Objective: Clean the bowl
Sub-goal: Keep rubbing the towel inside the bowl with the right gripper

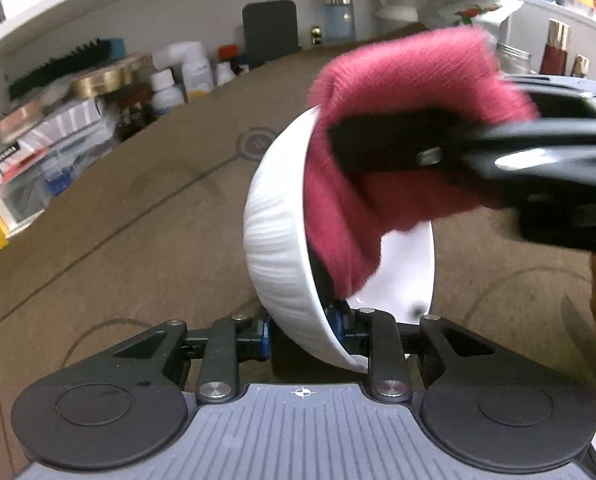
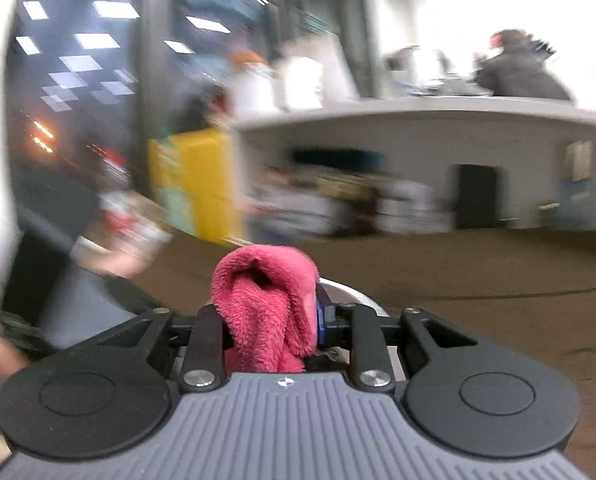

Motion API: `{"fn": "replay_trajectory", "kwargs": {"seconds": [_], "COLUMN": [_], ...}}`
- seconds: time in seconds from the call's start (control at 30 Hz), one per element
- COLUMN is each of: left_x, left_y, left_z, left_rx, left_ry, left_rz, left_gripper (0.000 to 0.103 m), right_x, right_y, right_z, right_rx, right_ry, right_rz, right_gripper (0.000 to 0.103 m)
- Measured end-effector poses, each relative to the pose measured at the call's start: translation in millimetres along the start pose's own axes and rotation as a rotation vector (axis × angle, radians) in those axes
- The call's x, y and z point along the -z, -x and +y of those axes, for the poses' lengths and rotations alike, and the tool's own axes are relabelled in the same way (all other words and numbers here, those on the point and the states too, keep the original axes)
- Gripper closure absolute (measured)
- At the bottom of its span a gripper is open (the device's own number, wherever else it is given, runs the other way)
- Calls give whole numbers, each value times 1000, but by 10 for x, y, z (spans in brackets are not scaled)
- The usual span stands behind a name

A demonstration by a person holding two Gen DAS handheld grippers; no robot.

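Observation:
In the left wrist view a white ribbed bowl [image 1: 274, 220] is tipped on its side above the brown mat, its mouth facing right. My left gripper [image 1: 301, 330] is shut on its lower rim, one pad outside and one inside. A dark red fluffy cloth [image 1: 397, 76] fills the bowl's mouth and spills over its upper rim. My right gripper [image 1: 381, 152] comes in from the right, shut on that cloth, with one black finger inside the fold. In the blurred right wrist view the cloth [image 2: 266, 300] is bunched between the right gripper's [image 2: 272, 320] fingers, and a sliver of the bowl's rim [image 2: 349, 292] shows just behind.
The brown mat [image 1: 118, 220] covers the table. Bottles [image 1: 178, 76], boxes and a brush crowd the back left under a white shelf; a dark board [image 1: 270, 32] leans on the back wall. A yellow box [image 2: 194, 184] stands at the left. A person [image 2: 521, 68] sits beyond the counter.

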State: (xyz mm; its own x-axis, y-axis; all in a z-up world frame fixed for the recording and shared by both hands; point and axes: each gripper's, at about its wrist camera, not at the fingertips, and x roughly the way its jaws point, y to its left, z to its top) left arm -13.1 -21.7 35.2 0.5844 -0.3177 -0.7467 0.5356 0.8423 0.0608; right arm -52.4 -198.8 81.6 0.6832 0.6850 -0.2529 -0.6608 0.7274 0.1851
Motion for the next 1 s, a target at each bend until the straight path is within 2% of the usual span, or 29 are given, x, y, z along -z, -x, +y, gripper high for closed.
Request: {"fn": "replay_trajectory", "kwargs": {"seconds": [0.03, 0.1, 0.27, 0.37, 0.4, 0.43, 0.5, 0.57, 0.67, 0.73, 0.77, 0.8, 0.87, 0.9, 1.0], "left_x": [-1, -18, -108, -148, -143, -122, -66, -8, 181, 284, 283, 280, 230, 198, 115], "left_y": [9, 11, -25, 4, 14, 31, 46, 49, 7, -26, -21, -17, -43, -61, -62], "left_z": [16, 30, 34, -53, -80, -110, -164, -188, -180, -186, -198, -209, -212, -219, -205], "left_rx": [-8, -23, -39, -127, -162, -192, -220, -241, -214, -213, -207, -201, -172, -159, -147], "left_ry": [-17, -38, -62, -57, -38, -10, 51, 126, 339, 431, 416, 400, 333, 291, 202], "left_rz": [2, 7, 9, -33, -51, -71, -105, -125, -156, -171, -177, -183, -175, -167, -142], "left_gripper": [75, 74, 71, 48, 30, 20, 18, 18, 16, 10, 12, 21, 49, 71, 74], "right_x": [15, 99, 402, 414, 433, 457, 492, 497, 502, 505, 510, 517, 507, 498, 437], "right_y": [54, 116, -116, -127, -124, -124, -121, -132, -161, -167, -170, -170, -166, -148, -118], "right_z": [6, -39, -237, -425, -488, -562, -675, -671, -619, -616, -610, -592, -551, -518, -342], "right_rx": [3, 68, 287, 265, 257, 246, 232, 235, 243, 239, 238, 239, 240, 238, 290], "right_ry": [5, -6, -1, -122, -154, -198, -263, -261, -248, -256, -257, -254, -235, -214, -91], "right_rz": [-6, 14, 183, 226, 229, 232, 239, 241, 241, 241, 240, 240, 238, 232, 224], "right_gripper": [77, 78, 77, 77, 76, 76, 76, 76, 76, 76, 76, 76, 76, 76, 77]}}
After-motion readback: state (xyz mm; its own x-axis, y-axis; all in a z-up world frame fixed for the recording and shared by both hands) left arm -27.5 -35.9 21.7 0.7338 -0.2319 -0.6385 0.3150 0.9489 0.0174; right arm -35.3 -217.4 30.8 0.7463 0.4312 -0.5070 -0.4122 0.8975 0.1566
